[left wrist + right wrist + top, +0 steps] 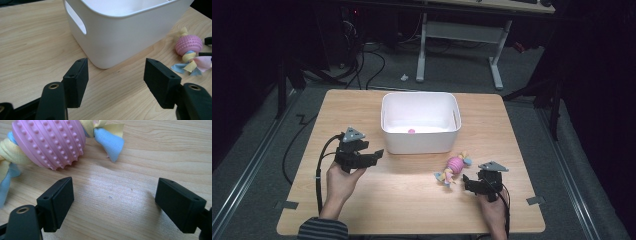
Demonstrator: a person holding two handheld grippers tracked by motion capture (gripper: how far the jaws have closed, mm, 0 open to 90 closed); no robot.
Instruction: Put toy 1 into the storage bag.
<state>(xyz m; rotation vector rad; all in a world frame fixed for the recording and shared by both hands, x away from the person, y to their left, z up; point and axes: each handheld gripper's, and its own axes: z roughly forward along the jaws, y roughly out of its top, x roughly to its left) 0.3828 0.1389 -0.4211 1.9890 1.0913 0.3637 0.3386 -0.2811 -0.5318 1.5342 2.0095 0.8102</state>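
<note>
A pink knobbed ball toy (455,163) with yellow and blue cloth strips lies on the wooden table (412,200), just in front of the white bin (420,123). My right gripper (468,182) rests low on the table, right of the toy and close to it, open with nothing between its pads. In the right gripper view the toy (50,142) lies beyond the left pad, apart from it. My left gripper (378,154) hovers left of the bin's front corner, open and empty. In the left gripper view the bin (120,30) stands straight ahead and the toy (188,45) is at the far right.
A small pink object (411,131) lies inside the bin. The bin has a handle slot (76,21) in its side wall. Bare tabletop lies in front of both grippers. Beyond the table's far edge stand a white desk frame (462,40) and cables on the floor.
</note>
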